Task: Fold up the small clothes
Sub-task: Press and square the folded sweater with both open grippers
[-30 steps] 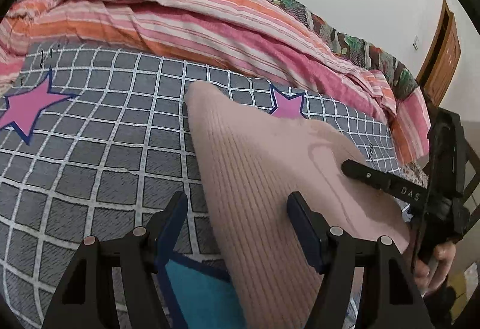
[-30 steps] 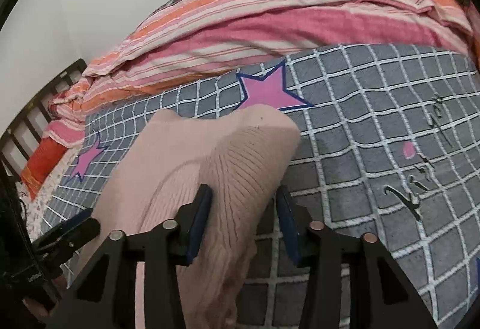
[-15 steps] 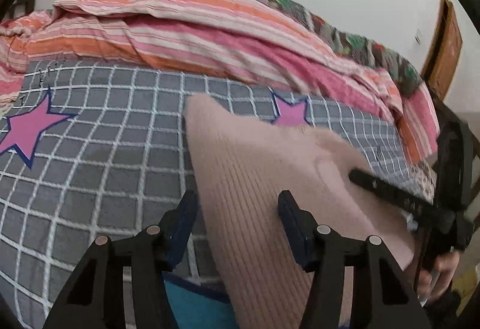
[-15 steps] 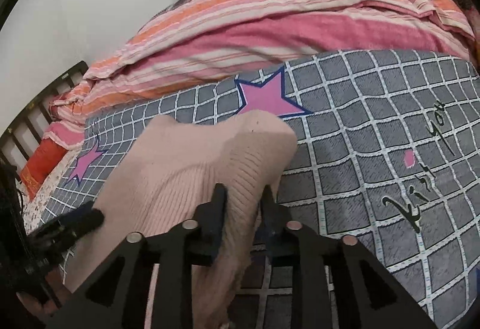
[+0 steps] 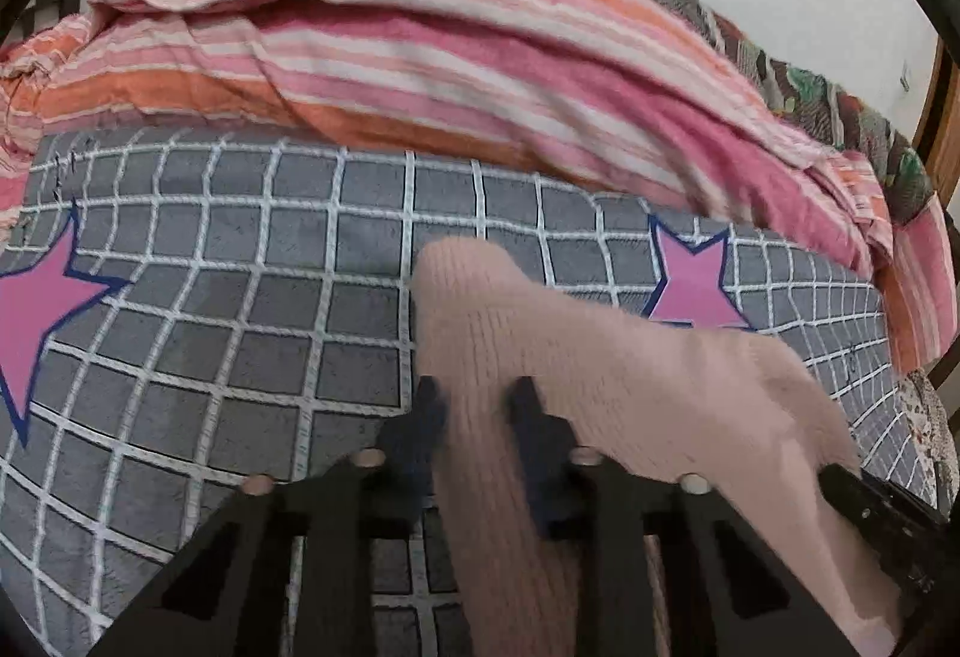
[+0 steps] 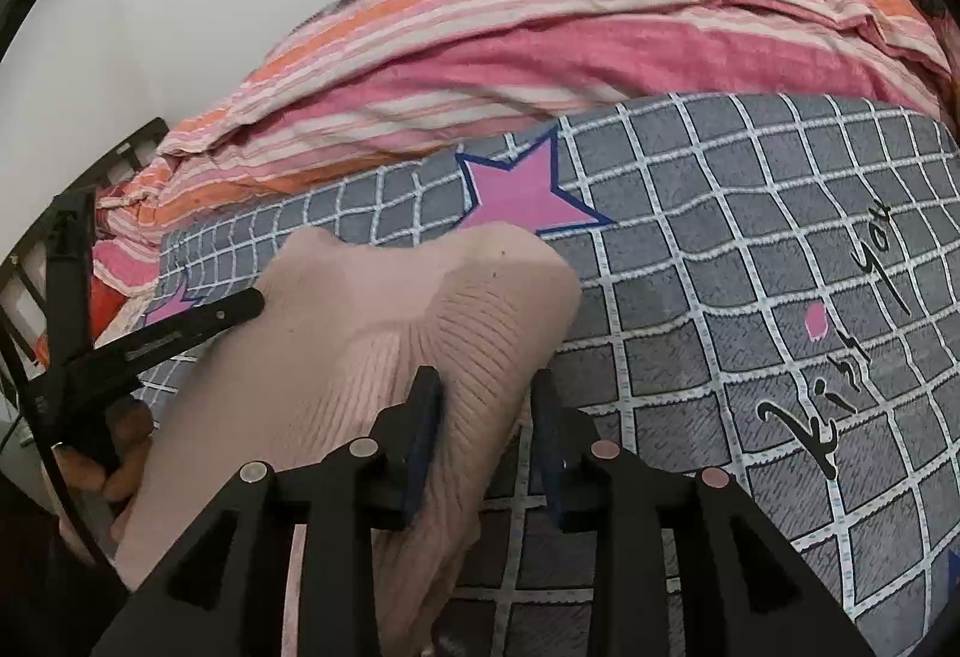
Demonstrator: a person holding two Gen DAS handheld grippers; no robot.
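Your left gripper (image 5: 474, 405) fingers just closed in, clamped on pink knit garment (image 5: 600, 387) at frame centre on grid bedspread (image 5: 240, 327). Right gripper (image 6: 486, 399) fingers pinch its other edge, lower centre.

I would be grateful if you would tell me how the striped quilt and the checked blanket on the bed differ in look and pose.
The striped quilt has pink, orange and white bands; the checked blanket is grey with a white grid, pink stars and black lettering. The quilt is bunched in a rumpled heap at the far side; the blanket lies spread fairly flat, and the pink knitted garment lies on it. Both cover the same bed.
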